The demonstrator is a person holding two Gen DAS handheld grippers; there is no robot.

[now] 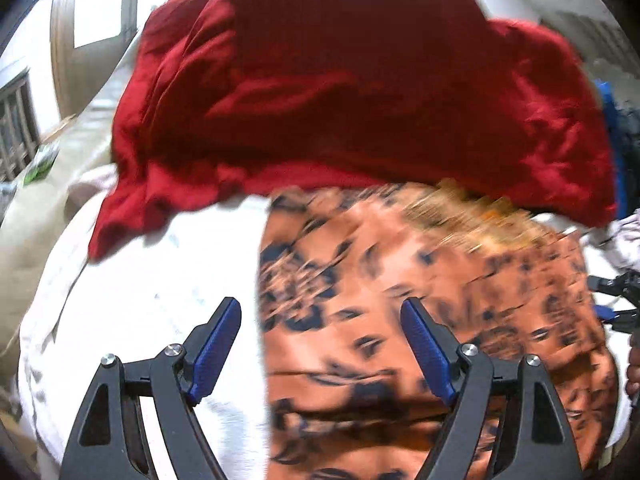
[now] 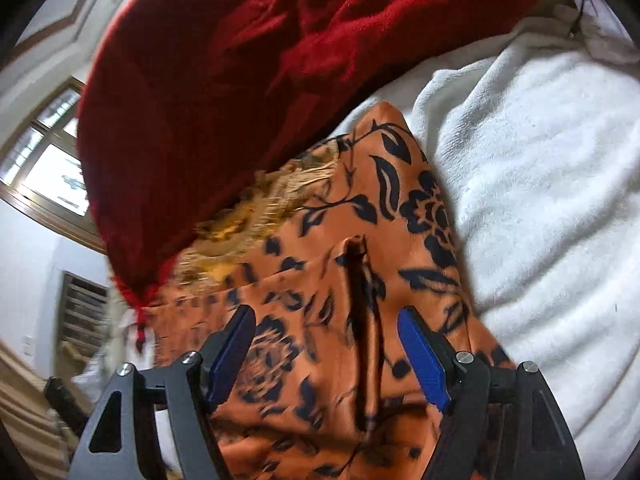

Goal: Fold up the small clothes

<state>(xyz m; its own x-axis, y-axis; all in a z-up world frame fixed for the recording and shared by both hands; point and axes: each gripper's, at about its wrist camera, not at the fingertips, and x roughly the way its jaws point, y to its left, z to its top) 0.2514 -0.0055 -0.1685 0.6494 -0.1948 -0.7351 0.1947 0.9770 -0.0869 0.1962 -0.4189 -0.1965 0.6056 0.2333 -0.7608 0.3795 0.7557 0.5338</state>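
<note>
Orange floral garment [image 2: 360, 280] lies flat on the white blanket [image 2: 540, 200], its far end tucked under the red cloth [image 2: 240, 80]. Its long axis runs away from both grippers. Right gripper [image 2: 326, 344], released, hovers over its middle, nearer; left gripper [image 1: 320, 340], released, straddles its left edge.

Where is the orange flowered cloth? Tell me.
The orange flowered cloth lies on the white blanket, its far edge under the red cloth, below both wrist cameras.
</note>
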